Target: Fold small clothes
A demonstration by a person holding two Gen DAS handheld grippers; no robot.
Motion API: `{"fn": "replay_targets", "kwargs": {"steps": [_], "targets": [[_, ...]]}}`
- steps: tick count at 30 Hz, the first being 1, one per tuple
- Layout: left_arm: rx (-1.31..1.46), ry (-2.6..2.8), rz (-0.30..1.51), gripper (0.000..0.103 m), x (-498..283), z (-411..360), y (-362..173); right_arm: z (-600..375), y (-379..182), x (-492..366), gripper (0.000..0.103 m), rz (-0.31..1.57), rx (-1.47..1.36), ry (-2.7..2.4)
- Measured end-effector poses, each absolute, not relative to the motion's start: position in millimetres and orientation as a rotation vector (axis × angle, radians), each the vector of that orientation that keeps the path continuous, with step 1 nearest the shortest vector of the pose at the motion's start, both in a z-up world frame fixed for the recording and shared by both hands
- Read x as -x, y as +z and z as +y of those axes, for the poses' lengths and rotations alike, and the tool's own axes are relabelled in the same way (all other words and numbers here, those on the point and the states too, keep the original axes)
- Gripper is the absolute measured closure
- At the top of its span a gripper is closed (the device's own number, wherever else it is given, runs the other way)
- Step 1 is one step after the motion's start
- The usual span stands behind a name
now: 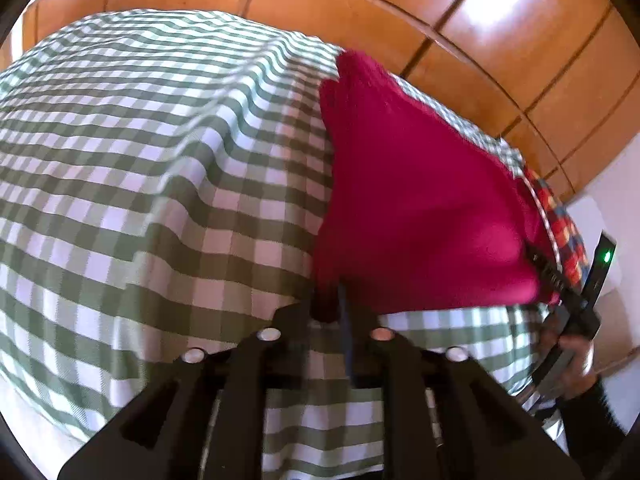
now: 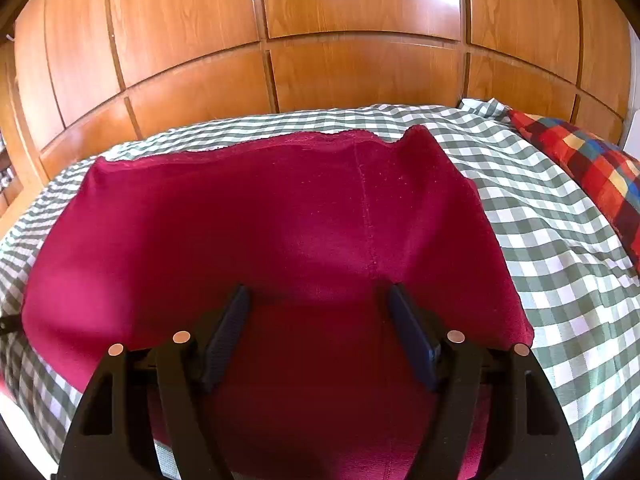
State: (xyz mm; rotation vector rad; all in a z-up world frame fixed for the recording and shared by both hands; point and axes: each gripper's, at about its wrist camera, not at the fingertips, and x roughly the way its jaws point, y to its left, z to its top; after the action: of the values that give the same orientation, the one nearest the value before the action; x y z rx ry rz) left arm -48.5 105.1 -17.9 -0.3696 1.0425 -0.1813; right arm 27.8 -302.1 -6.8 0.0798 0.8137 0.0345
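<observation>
A green-and-white checked bedsheet [image 2: 552,240] lay before wooden panelling. The magenta fleece garment [image 2: 280,220] lay spread on it. The left gripper [image 1: 330,308] pinched its corner; the right gripper [image 2: 316,300] hovered wide. Recommended: carry the corner across evenly, edges aligned.

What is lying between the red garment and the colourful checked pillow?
Only bare green-checked bedsheet separates the red garment from the colourful checked pillow; the right wrist view shows this.
</observation>
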Motion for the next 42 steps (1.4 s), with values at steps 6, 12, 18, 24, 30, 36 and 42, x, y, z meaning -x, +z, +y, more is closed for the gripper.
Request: {"fn": "replay_targets", "kwargs": {"steps": [6,12,18,24,30,36,42], "targets": [[0.361,-0.165,0.929,0.077,24,109,13,-302,-6,-29,0.031,0.819,-0.078,0.032],[0.221,-0.195,0.856,0.077,-24,67,35,-303,5,-36,0.031,0.883,-0.075,0.048],[0.13,-0.214,0.85,0.077,-74,22,30,-317,34,-55,0.031,0.886,-0.111,0.081],[0.148,-0.136,0.908,0.077,-115,22,4,-339,33,-109,0.031,0.909,-0.154,0.052],[0.28,-0.113,0.962,0.081,-134,42,-27,-382,-12,-155,0.033,0.991,-0.229,-0.059],[0.299,-0.085,0.968,0.083,-125,45,-20,-384,-15,-150,0.033,0.946,-0.249,-0.06],[0.145,-0.05,0.862,0.065,-79,12,19,-379,-12,-148,0.032,0.951,-0.232,-0.062]]}}
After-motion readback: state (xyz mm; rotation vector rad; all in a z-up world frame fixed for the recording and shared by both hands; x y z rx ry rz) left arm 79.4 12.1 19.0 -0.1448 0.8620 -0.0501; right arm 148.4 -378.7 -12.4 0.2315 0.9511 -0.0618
